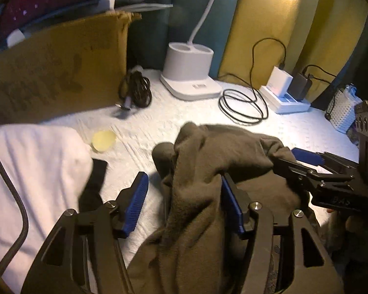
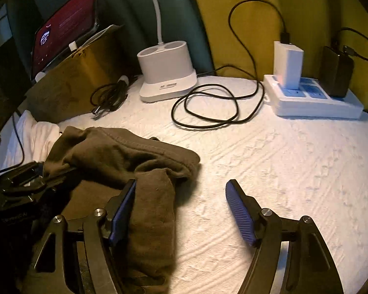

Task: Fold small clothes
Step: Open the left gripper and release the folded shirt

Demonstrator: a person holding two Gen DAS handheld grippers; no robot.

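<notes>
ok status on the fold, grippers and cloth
Left gripper open, cloth draped over one finger. Right gripper open, cloth beside one pad. Brown cloth bunched on the sheet, not flat. Cable loops behind, clear of it.

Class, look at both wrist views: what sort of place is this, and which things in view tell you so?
Probably a room at home, on a bed or padded table: a white quilted cover, a desk lamp base, a power strip with chargers, and curtains behind.
</notes>
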